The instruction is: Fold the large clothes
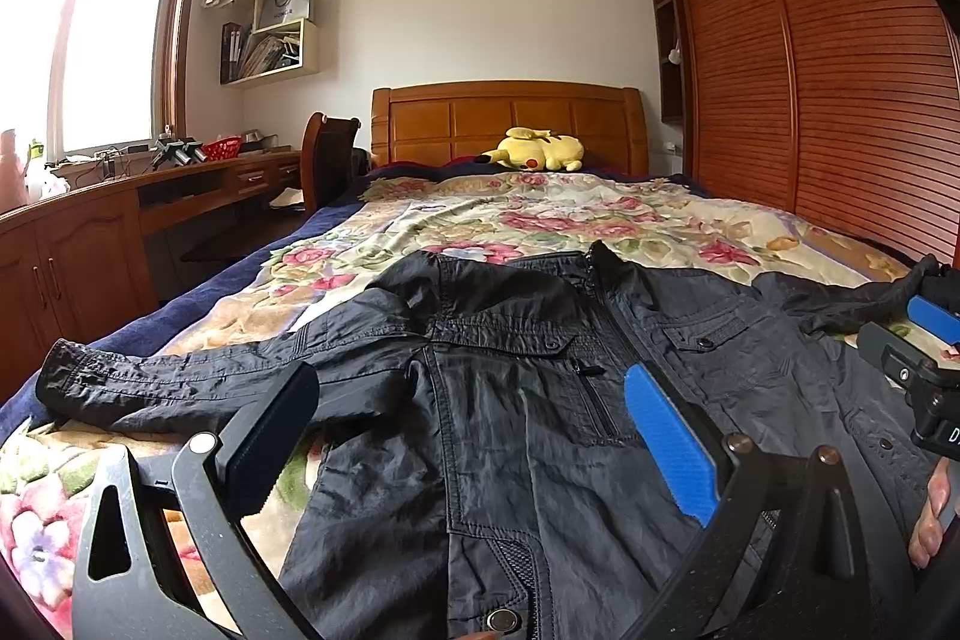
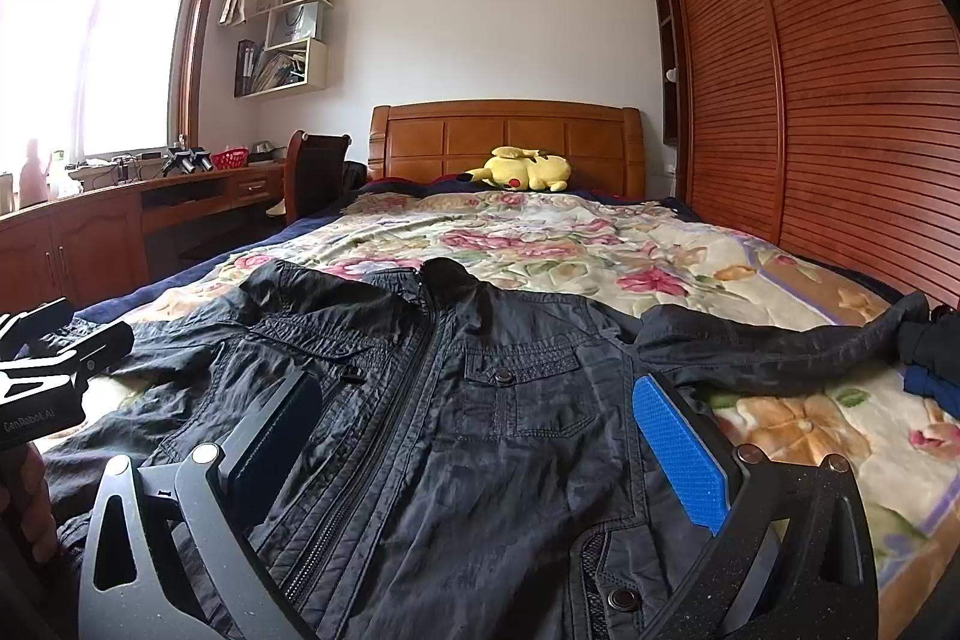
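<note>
Lying: black jacket (image 1: pixel 510 400) front-up, sleeves spread, on floral bedspread (image 2: pixel 540 238)
Left gripper (image 1: pixel 474 436): fingers spread above jacket
Right gripper (image 2: pixel 480 436): fingers spread above jacket

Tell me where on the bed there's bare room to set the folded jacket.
Free: the floral blanket between the jacket collar and the yellow plush by the headboard. A smaller patch lies right of the jacket, below its sleeve. Crowded: the near end, covered by the jacket, and the right edge, with dark clothes.
</note>
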`<state>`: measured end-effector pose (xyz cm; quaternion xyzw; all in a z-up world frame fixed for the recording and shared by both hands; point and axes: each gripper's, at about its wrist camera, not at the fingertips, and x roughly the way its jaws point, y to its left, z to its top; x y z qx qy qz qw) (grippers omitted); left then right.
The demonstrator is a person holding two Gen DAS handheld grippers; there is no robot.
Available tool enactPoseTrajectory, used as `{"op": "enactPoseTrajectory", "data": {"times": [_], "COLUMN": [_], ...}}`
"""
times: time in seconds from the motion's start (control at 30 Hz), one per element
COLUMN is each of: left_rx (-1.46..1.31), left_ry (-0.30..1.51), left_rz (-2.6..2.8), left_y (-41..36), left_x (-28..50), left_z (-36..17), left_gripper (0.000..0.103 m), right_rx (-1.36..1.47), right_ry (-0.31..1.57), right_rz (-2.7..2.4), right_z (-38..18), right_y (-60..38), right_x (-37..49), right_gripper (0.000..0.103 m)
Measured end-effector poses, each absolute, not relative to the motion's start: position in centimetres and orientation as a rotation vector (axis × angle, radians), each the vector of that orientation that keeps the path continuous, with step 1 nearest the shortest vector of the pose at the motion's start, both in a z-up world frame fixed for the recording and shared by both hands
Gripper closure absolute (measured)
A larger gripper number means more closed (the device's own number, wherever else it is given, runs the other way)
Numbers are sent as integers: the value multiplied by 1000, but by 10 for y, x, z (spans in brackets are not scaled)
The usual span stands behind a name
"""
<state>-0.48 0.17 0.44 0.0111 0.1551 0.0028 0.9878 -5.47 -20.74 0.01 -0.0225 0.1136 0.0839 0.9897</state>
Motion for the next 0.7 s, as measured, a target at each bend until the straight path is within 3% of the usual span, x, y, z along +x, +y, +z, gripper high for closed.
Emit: {"op": "enactPoseTrajectory", "data": {"times": [0.7], "left_rx": [22], "left_ry": [308], "left_rz": [5], "left_y": [3], "left_x": [-6], "left_z": [5], "left_gripper": [1], "right_rx": [-42], "right_ry": [229], "right_rz": [168], "right_z": [0], "right_y": [-208], "right_x": [-55], "right_gripper": [0]}}
